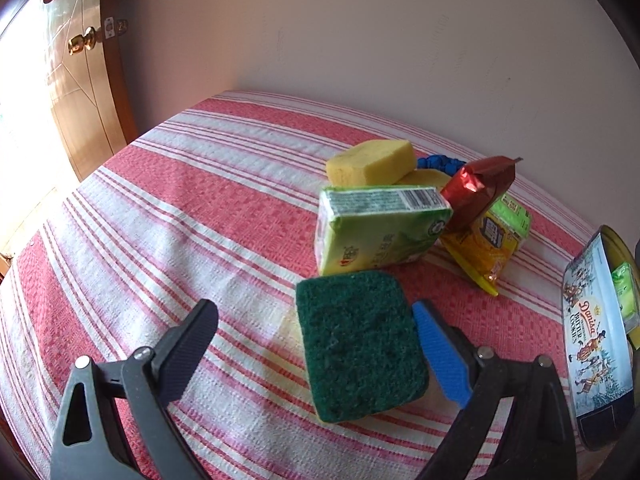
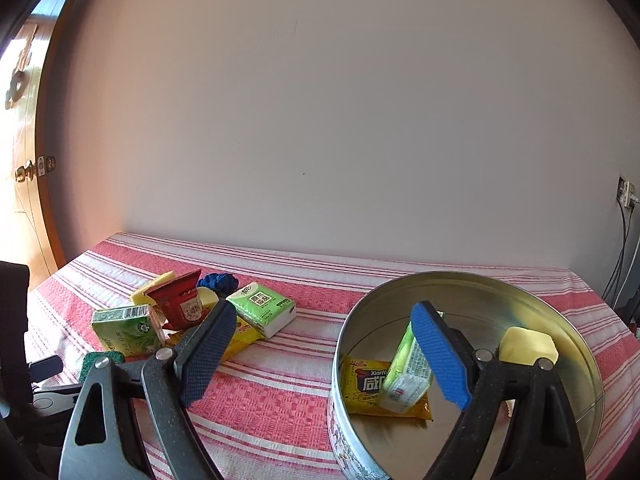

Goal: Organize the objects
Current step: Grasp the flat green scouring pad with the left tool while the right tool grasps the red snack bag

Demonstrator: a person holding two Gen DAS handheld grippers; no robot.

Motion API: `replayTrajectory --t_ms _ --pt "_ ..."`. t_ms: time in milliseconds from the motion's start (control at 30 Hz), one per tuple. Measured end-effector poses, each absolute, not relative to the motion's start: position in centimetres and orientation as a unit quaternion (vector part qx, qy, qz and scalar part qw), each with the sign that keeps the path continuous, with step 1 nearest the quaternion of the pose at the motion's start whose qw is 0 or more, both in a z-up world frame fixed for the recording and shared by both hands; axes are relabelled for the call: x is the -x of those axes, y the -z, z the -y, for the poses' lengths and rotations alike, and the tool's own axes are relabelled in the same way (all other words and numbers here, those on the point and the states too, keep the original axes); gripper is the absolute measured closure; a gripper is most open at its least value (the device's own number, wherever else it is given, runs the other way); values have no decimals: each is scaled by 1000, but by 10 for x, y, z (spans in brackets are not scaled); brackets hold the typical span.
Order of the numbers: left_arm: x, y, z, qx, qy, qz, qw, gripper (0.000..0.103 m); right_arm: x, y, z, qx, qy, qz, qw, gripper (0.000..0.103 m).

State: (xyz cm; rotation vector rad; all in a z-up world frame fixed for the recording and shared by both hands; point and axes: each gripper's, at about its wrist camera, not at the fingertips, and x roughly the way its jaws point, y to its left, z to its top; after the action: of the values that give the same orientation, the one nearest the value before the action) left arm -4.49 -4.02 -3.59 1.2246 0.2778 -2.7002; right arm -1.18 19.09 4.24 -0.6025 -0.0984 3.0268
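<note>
Toward the left end of the table [image 1: 168, 208], on its red-and-white striped cloth, the left gripper [image 1: 316, 344] hangs with jaws spread wide over a green scouring pad [image 1: 360, 344]. The pad lies flat on the cloth between the fingers; neither pad visibly presses it, so this reads as a lineup for a pick, not a grip.

Just beyond it, nearer the table's far edge, sits the unsorted pile: a green tissue pack [image 1: 376, 228], a yellow sponge [image 1: 372, 162], a red foil packet [image 1: 480, 192] leaning on a yellow snack packet [image 1: 486, 248], and a blue item [image 1: 438, 162] mostly hidden behind.

At the right end stands the round cookie tin [image 2: 520, 292], lid off, serving as the collecting bin. It already holds a yellow snack sachet [image 2: 362, 384], a green tissue packet [image 2: 404, 376] and a yellow sponge piece [image 2: 528, 344]. The right gripper [image 2: 320, 344] hovers above the tin's near rim, jaws spread, holding nothing.
</note>
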Motion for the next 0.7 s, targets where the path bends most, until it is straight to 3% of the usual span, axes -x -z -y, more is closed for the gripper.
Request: replayTrajectory --t_ms 267,333,367,400,700 --pt "43 41 49 -417 899 -127 36 13 20 -44 -178 203 -978 35 13 12" --pt "39 40 53 -410 901 -139 17 26 21 -45 -174 203 -979 34 7 12" --pt "37 39 54 -408 902 -143 -2 39 21 -45 -173 203 -979 34 5 12" --pt "36 39 53 -408 901 -146 -20 46 21 -45 -171 202 -979 35 2 12" --pt "23 29 56 -384 910 -153 -12 50 24 -38 -162 213 -976 44 -19 12"
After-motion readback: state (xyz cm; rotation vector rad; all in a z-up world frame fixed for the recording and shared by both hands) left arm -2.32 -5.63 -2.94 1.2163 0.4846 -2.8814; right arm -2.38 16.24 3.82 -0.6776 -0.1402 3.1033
